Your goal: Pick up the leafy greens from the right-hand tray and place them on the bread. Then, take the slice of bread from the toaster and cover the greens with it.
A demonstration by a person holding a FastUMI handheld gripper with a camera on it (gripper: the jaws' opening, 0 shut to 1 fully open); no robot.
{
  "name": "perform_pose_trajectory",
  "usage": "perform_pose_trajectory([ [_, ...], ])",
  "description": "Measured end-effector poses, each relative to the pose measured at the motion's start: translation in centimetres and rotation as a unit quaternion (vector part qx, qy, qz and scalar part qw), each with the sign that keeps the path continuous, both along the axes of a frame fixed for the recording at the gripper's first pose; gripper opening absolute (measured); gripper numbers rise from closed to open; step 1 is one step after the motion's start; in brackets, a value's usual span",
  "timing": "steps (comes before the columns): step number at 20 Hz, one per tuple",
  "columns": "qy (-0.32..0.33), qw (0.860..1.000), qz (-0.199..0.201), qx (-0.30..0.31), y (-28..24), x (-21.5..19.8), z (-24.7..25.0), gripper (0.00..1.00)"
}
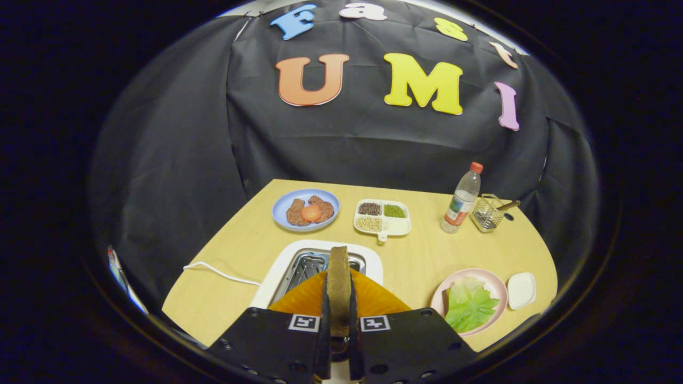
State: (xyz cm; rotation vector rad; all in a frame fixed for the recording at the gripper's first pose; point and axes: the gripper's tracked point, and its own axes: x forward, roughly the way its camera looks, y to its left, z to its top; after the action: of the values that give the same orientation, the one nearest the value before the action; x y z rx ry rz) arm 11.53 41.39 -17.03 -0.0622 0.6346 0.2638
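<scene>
Wooden table (416, 256); tongs (339, 320) clamp bread slice (339, 282).

Brightness: even, moderate light on the counter (240, 256); the cloth wall behind stays dark.
Light source: seems overhead; a pale strip shows above the cloth's top edge.
Shadows: soft and short, close under the blue plate (306, 209) and the bottle (462, 199).
Glare: faint sheen on the metal slots of the toaster (299, 266).
Distortion: strong fisheye; the counter's edges bow and the wall curves.
Focus: the far things are sharp; the claw (339, 320), closed on the bread slice (339, 282), looks slightly soft.
</scene>
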Motion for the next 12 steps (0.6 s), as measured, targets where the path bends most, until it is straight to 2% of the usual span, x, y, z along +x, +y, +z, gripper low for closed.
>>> perform_pose_trajectory([
  [8, -0.041, 0.998, -0.004, 0.039, 0.4, -0.3, 6.8, 0.13],
  [12, -0.063, 0.996, -0.010, 0.066, -1.2, -0.5, 10.5, 0.13],
])
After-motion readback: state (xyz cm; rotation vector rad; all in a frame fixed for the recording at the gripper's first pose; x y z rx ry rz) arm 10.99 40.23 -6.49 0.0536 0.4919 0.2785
